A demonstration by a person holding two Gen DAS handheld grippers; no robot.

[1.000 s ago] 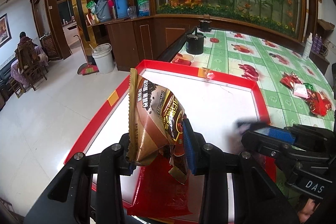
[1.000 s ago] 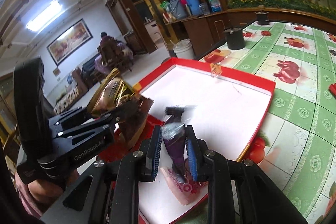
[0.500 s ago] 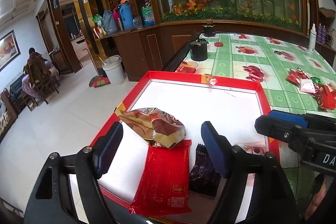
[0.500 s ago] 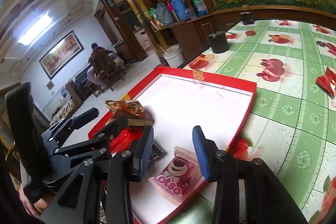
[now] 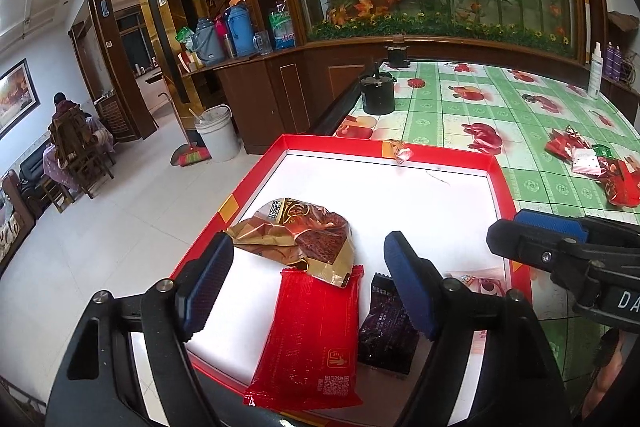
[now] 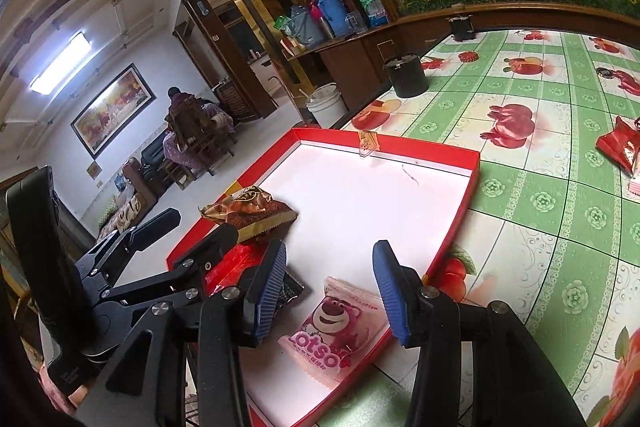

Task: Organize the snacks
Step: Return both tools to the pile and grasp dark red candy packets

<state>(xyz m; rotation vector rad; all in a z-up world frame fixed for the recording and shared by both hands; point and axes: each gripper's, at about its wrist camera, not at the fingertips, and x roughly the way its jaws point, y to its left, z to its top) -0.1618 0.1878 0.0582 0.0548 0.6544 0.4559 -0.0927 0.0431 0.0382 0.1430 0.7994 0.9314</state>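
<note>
Left gripper [image 5: 304,283]: your jaws gape, empty.
Right gripper [image 6: 330,291]: opening, nothing held.
Snacks: brown bag [image 5: 296,235], red packet [image 5: 312,339], dark packet [image 5: 384,331], pink packet [image 6: 336,331] grouped at the red tray's [image 5: 400,147] near edge.

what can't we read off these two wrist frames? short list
- Dark purple packet: left wrist view, right part behind the left gripper's finger; print unreadable.
- Same packet, right wrist view: only a corner shows past the right gripper's finger.
- Red packet: small print too fine to read.
- Loose snacks on the tablecloth: too small to count; cut by the frame edge in the right wrist view.
</note>
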